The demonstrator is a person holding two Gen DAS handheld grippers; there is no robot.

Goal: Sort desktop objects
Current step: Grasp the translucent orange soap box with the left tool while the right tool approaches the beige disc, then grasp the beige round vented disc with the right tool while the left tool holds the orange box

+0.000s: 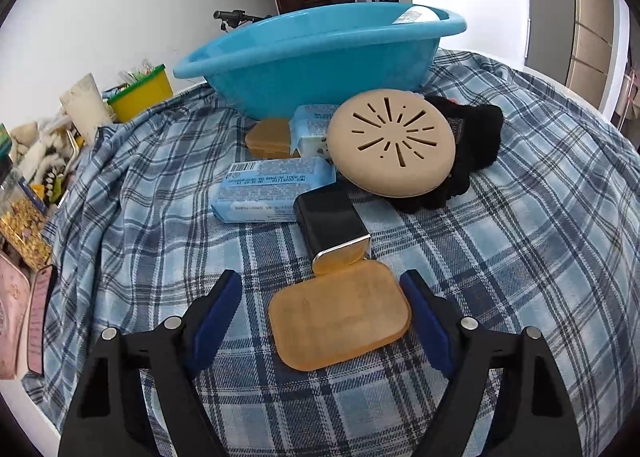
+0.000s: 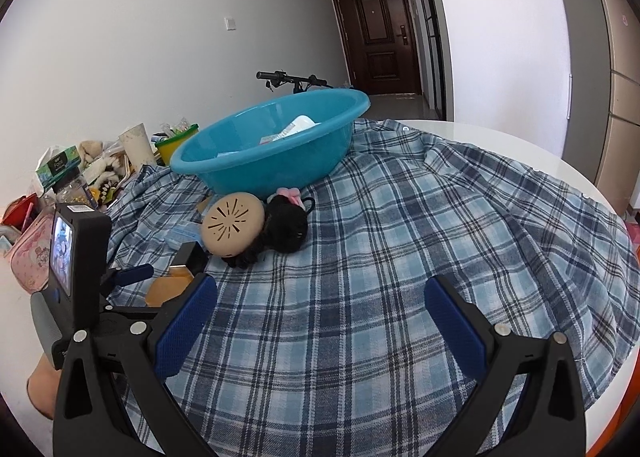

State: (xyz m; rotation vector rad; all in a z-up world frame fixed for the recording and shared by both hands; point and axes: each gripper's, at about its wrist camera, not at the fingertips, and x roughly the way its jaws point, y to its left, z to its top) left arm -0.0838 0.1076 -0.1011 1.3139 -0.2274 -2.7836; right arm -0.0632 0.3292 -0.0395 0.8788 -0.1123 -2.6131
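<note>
Left wrist view: in the upper middle of the frame, a large blue plastic basin (image 1: 320,57) on the blue checked cloth (image 1: 520,257), with a white labelled packet (image 1: 416,15) just visible over its far rim. Right wrist view: same basin (image 2: 272,145) in the middle left, holding that white packet (image 2: 300,125) and some flat paper items; not possible to tell more of the contents.

Below the basin, a round beige slotted lid (image 1: 394,141) leaning on a black fluffy toy (image 1: 472,145); left of them two light blue wrapped packs (image 1: 276,189), then a black box with a shiny metal edge (image 1: 332,225).

Lowest and smallest, a flat amber translucent rounded-rectangle piece (image 1: 340,315), lying between the fingers of the left gripper (image 1: 320,305), jaws wide apart, not touching it. Probably light, stiff and smooth, so rather slippery; thin and flat on soft cloth, so best taken across its short sides, low at the edges, pressing a little into the cloth.

Right gripper (image 2: 320,317) wide apart too, over bare cloth, holding nothing.
</note>
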